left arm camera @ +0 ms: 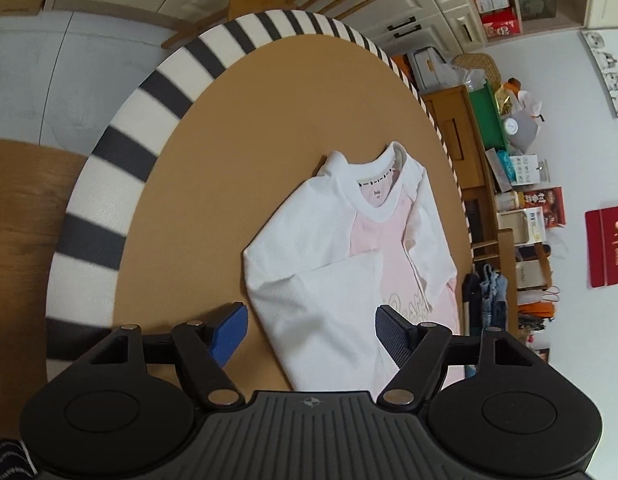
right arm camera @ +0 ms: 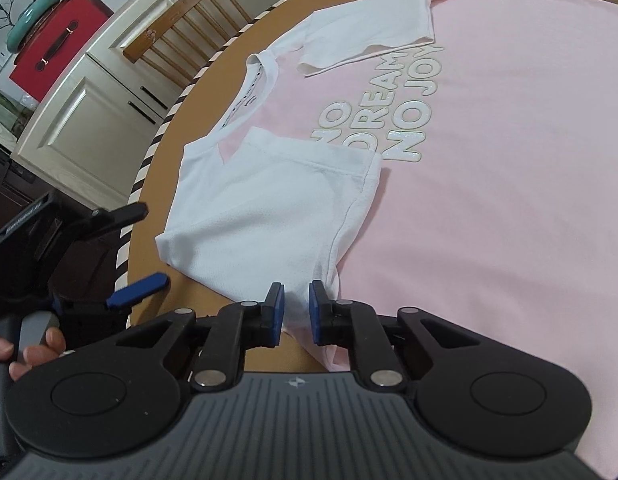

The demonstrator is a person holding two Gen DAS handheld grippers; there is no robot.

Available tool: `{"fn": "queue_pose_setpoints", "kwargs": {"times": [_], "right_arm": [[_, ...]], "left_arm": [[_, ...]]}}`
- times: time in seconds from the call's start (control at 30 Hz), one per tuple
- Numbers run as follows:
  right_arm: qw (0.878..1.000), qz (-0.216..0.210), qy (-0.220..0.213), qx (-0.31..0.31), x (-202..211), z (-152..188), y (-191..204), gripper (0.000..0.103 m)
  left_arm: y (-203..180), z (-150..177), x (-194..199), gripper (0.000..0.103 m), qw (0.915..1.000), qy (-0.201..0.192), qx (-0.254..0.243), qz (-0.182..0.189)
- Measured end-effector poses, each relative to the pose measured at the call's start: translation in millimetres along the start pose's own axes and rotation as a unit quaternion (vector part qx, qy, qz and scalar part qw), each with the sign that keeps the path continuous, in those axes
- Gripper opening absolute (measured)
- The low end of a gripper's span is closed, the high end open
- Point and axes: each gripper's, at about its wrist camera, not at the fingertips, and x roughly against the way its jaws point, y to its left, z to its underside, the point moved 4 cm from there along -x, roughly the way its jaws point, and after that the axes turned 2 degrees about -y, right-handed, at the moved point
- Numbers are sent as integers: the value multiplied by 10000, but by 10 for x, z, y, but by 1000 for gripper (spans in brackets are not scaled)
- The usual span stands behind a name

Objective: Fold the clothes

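A pink T-shirt (right arm camera: 489, 160) with white sleeves and white lettering lies flat on the round tan table (right arm camera: 157, 200). Both sleeves are folded in over its front. My right gripper (right arm camera: 296, 300) is shut on the near edge of the shirt, where the near white sleeve (right arm camera: 269, 208) meets the pink side. White cloth is bunched between its blue pads. My left gripper (left arm camera: 311, 320) hangs open just over the same sleeve (left arm camera: 321, 292), one finger beside the cloth and one above it, with nothing gripped. The left gripper (right arm camera: 129, 252) also shows at the table's edge, a hand (right arm camera: 29, 350) holding it.
The table's rim (left arm camera: 121, 152) is striped black and white. A wooden chair (right arm camera: 181, 28) stands behind it, in front of cream cabinets (right arm camera: 81, 112). A red box (right arm camera: 57, 48) sits on the counter. Crowded shelves (left arm camera: 509, 184) line the wall beyond the table's far side.
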Motion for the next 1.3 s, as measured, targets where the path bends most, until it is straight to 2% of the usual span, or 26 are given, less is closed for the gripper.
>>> {"fn": "queue_pose_setpoints", "kwargs": {"times": [0.2,0.23,0.3,0.33,0.37,0.43,0.53,0.6,0.8,0.93,1.07,1.17,1.23,1.3], "right_arm": [[9999,-100,45,-51,12,-18,-32,15],[9999,-110,47,-46,12,-20,-31,15],[9999,-122,47,-53,14,-18,-34,15],[9999,-129,46,-59,15,-19,-36,16],[9999,-135,46,-61,14,-20,-40,16],[9999,-147,45,-61,12,-20,-41,16],[9999,-157,37,-49,12,-17,-36,17],[9999,-138,30,-25,11,-20,-26,19],[9998,63,-115,120,135,-21,-20,27],[9992,190,-363,-3,394,-7,-162,27],[9965,299,-676,-394,752,74,-420,27],[9894,328,-965,-1032,1091,219,-720,27],[9761,351,-1224,-1759,1354,385,-1022,32],[9568,416,-1487,-2462,1618,585,-1330,35]], "left_arm": [[-204,-1,-119,73,9978,-212,-543,-301],[-239,12,-125,69,9969,-224,-639,-410],[-288,35,-142,56,9940,-267,-776,-723],[-279,43,-153,27,9927,-277,-787,-873],[-241,49,-169,6,9924,-254,-731,-954],[-194,61,-195,5,9912,-217,-703,-1097],[-285,93,-200,4,9828,-277,-1142,-1422],[-330,113,-223,4,9796,-275,-1241,-1557],[-318,95,-212,3,9799,-207,-1184,-1592],[-305,88,-168,3,9793,-213,-1214,-1603],[-301,97,-133,3,9782,-200,-1305,-1604],[-296,100,-129,3,9778,-168,-1345,-1596],[-292,102,-130,3,9771,-151,-1394,-1603],[-286,106,-130,3,9763,-125,-1441,-1607]]}}
